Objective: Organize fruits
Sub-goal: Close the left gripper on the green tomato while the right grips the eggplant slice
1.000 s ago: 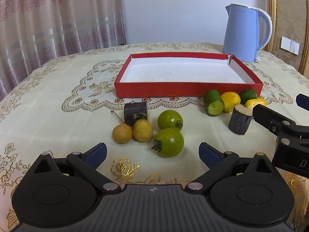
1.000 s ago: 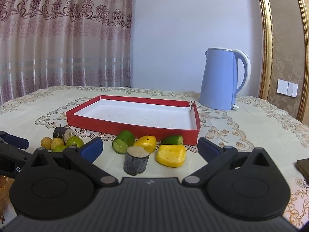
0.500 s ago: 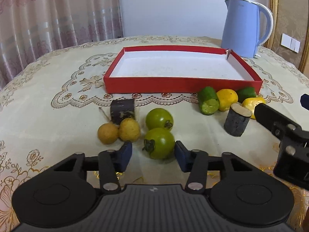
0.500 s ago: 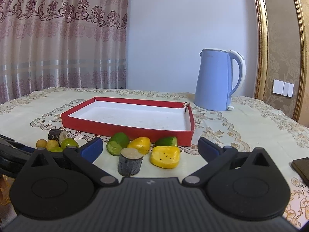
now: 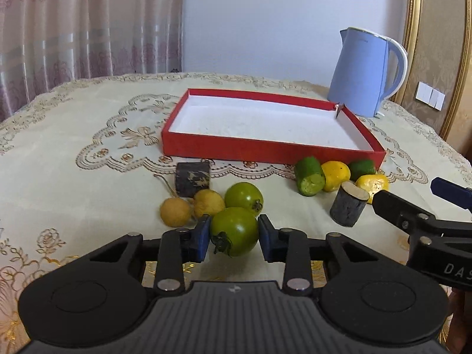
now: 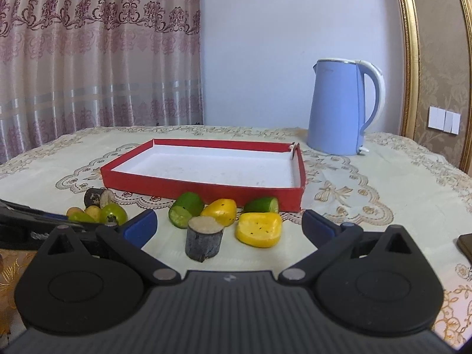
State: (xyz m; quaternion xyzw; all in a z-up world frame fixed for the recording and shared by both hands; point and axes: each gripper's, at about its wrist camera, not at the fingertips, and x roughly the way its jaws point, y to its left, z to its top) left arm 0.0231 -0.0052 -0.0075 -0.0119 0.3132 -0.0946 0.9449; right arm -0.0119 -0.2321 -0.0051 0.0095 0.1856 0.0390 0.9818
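My left gripper (image 5: pixel 234 237) has its blue pads against both sides of the nearer green tomato (image 5: pixel 234 228), and its jaws are closing on it. A second green tomato (image 5: pixel 244 197) and two small yellow round fruits (image 5: pixel 174 211) lie just beyond. The empty red tray (image 5: pixel 265 149) sits further back. My right gripper (image 6: pixel 230 224) stands open, low over the cloth. A dark log-like stump (image 6: pixel 204 242) stands between its fingers, untouched. Behind it lie a yellow chunk (image 6: pixel 259 230), a green cut piece (image 6: pixel 186 209) and more yellow and green pieces.
A blue kettle (image 5: pixel 362 73) stands behind the tray's right corner. A dark block (image 5: pixel 192 178) lies by the yellow fruits. A dark flat object (image 6: pixel 466 246) lies at the right edge. Bare embroidered tablecloth (image 5: pixel 73 177) spreads to the left.
The left gripper's jaws went from wide open to pressed around the nearer green tomato, and the gripper edged forward. The right gripper stayed where it was, open.
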